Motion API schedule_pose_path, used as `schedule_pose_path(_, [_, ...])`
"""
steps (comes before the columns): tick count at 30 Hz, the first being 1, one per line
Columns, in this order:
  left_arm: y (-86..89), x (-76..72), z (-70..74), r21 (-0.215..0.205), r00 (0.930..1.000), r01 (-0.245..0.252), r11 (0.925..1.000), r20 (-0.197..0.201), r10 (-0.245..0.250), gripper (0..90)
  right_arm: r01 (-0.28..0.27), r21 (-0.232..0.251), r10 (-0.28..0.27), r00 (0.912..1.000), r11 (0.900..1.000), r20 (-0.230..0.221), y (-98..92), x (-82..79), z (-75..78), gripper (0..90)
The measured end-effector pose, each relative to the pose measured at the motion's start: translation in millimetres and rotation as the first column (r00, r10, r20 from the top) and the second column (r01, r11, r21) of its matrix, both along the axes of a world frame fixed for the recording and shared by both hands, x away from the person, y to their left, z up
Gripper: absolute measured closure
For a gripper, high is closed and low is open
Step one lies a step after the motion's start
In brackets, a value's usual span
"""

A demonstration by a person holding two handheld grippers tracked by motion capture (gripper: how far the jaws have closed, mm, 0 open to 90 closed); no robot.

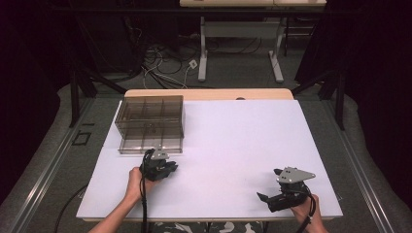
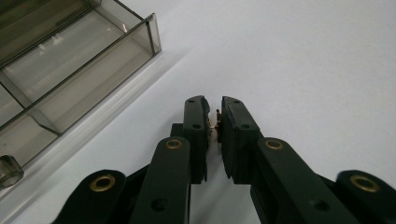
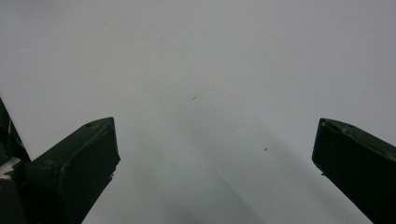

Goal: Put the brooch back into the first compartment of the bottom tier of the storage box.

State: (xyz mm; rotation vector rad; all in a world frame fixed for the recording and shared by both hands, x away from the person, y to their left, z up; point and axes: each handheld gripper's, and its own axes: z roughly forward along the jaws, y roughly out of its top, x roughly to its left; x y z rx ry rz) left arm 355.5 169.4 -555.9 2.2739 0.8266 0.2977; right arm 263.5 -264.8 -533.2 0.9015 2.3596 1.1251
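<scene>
In the left gripper view my left gripper (image 2: 214, 103) has its two black jaws almost together, pinching a tiny brown and gold part (image 2: 217, 122) just above the white table. In the high view the left gripper (image 1: 171, 169) sits right in front of a smoky clear compartment box (image 1: 150, 124), whose near corner (image 2: 70, 65) lies to the left of the jaws. My right gripper (image 1: 265, 198) rests low at the table's front right. Its jaws (image 3: 217, 135) stand wide apart over bare white surface with nothing between them.
The white table top (image 1: 243, 141) spreads between the two hands. A round clear knob (image 2: 7, 170) sits at the box's near edge. Beyond the table's far edge are a desk frame (image 1: 238, 53) and loose cables (image 1: 165, 63) on the floor.
</scene>
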Motion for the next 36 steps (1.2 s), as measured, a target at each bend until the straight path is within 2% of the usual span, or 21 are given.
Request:
schedule_pose_path(19, [10.8,-4.8,4.3,0.012,0.9990,-0.025,0.9996,0.038,0.025,80.9,-0.001,-0.004,0.001,1.0000,1.000,0.005,-0.5,-0.2,0.4,0.0])
schedule_pose_path(20, [11.4,-4.8,4.3,0.011,0.9984,-0.029,0.9995,0.049,0.028,80.9,-0.002,-0.002,0.002,1.0000,1.000,0.005,-0.5,-0.1,0.4,0.0])
schedule_pose_path(22, [12.5,-5.2,5.0,0.012,0.9986,-0.032,0.9994,0.042,0.031,80.9,0.001,-0.001,-0.001,1.0000,1.000,0.002,-0.3,-0.4,0.3,0.0])
schedule_pose_path(24, [13.6,-5.2,5.2,0.010,0.9980,-0.033,0.9994,0.054,0.033,80.9,0.001,-0.001,-0.001,1.0000,1.000,0.002,-0.3,-0.4,0.3,0.0])
schedule_pose_path(36, [21.5,-5.9,7.6,0.026,0.9966,-0.049,0.9985,0.067,0.048,80.8,0.001,-0.005,0.000,1.0000,1.000,0.008,-0.6,-0.2,0.4,0.0])
